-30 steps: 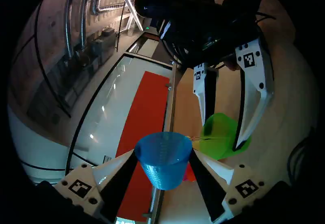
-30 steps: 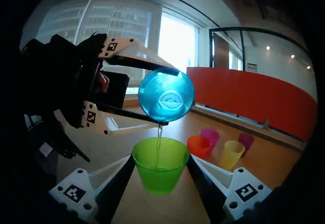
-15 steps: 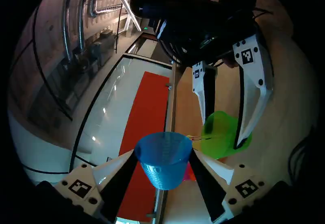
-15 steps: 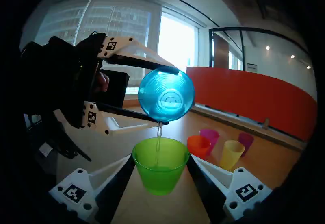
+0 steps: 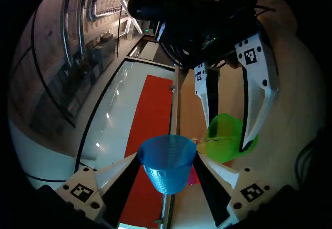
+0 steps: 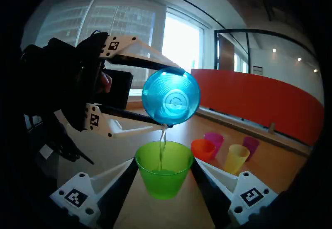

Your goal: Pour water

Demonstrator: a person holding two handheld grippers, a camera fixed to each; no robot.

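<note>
left gripper [image 6: 174, 98]: clamped on blue cup [image 6: 171, 96], tipped just above green cup [image 6: 164, 175] rim
right gripper [image 6: 164, 162]: clamped on green cup, upright
water [image 6: 162, 144]: thin stream into green cup
room: orange cup [image 6: 202, 149] nearest, right of green cup, apart

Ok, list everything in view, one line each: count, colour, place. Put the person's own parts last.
blue cup: one, translucent blue, tipped above the green cup
green cup: one, green, upright beneath the blue cup
water stream: one, clear, falling from blue cup into green cup
orange cup, magenta cup, yellow cup, purple cup: one each, grouped on the table
table: one, light wood, under the cups
partition: one, orange-red, behind the table
left hand-held gripper: one, white and black, shut on the blue cup
right hand-held gripper: one, white and black, shut on the green cup
hand: one, holding the left hand-held gripper
</note>
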